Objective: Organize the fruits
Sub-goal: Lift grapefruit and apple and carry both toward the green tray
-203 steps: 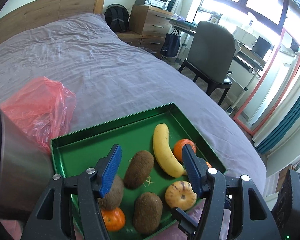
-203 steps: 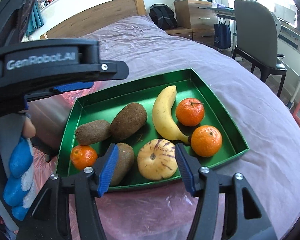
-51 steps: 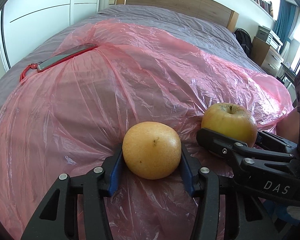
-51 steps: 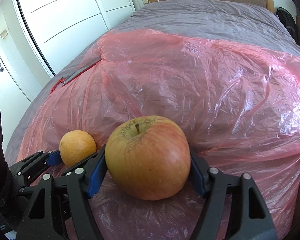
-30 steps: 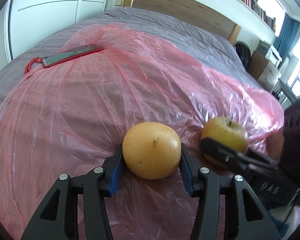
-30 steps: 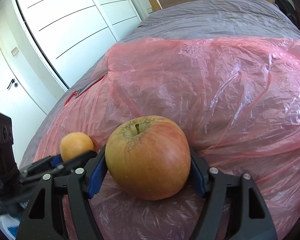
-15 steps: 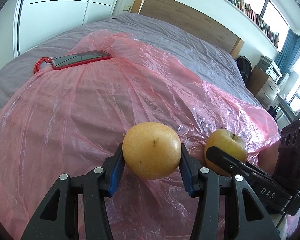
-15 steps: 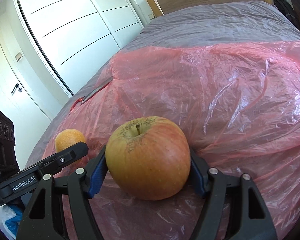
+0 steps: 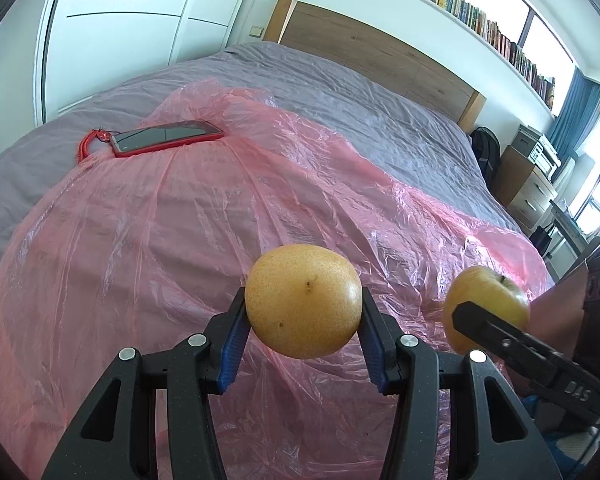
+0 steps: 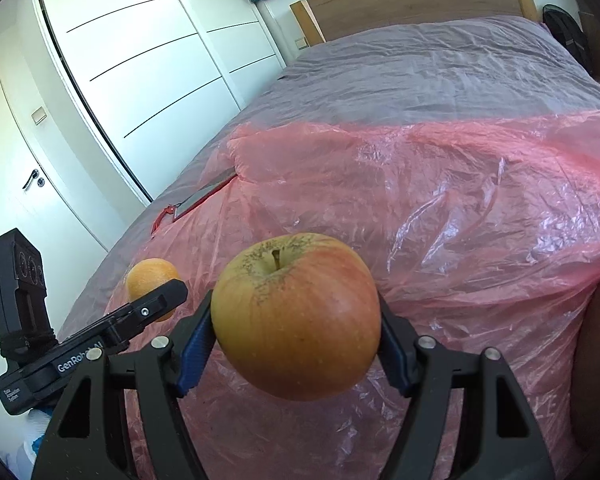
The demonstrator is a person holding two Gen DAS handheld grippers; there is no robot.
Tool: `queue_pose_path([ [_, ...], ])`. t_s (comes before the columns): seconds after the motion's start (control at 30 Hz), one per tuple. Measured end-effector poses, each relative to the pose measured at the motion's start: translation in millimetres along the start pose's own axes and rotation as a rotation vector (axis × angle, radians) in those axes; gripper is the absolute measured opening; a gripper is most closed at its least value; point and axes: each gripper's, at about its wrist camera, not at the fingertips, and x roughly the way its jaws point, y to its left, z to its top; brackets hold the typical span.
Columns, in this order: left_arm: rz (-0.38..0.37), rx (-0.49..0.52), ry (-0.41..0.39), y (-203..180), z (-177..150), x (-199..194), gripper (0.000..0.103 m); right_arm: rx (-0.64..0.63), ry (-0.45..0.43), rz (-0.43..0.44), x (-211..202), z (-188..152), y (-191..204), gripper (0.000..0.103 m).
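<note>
A round speckled yellow pear [image 9: 303, 300] hangs above the pink plastic sheet [image 9: 148, 248], with my left gripper [image 9: 303, 336] shut on it between its blue pads. A red and yellow apple [image 10: 296, 316], stem up, is clamped in my right gripper [image 10: 296, 344]. In the left wrist view the apple [image 9: 486, 300] shows at the right behind the right gripper's black finger. Seen from the right wrist, the pear [image 10: 150, 280] sits at the left behind the left gripper's finger. The green tray is out of view.
The pink plastic sheet [image 10: 440, 208] covers the near part of a grey bed [image 9: 340, 92]. A red phone [image 9: 166, 138] with a coiled cord lies at the sheet's far left edge. White wardrobe doors [image 10: 140, 60] stand left of the bed; a wooden headboard [image 9: 380, 52] is behind.
Both grippers have risen off the pink sheet with their fruit still held. More of the bed, headboard and wardrobe has come into view.
</note>
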Motion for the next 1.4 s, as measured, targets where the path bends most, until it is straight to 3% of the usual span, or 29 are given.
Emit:
queue_pose_path([
  [0.37,0.006,-0.003,-0.031,-8.7,-1.5,-21.8,0.045,-0.015,0.044,-0.008,-46.7,-31.0,26.5,0.103],
  [0.7,0.026,0.0,-0.073,-23.2,-15.3,-71.1,0.045,-0.015,0.127,-0.058,-102.9,-69.9,46.9,0.103],
  [1.07,0.044,0.069,-0.016,-54.6,-57.0,-136.3,0.045,0.036,0.143,-0.093,-188.3,-116.4,45.0,0.103],
  [1.23,-0.019,0.118,0.049,-87.1,-71.4,-157.0,0.045,0.065,0.104,-0.098,-226.2,-130.9,36.3,0.103],
  [1.4,-0.155,0.173,0.103,-134.8,-88.5,-176.4,0.045,0.109,0.055,-0.136,-269.6,-143.4,13.3,0.103],
])
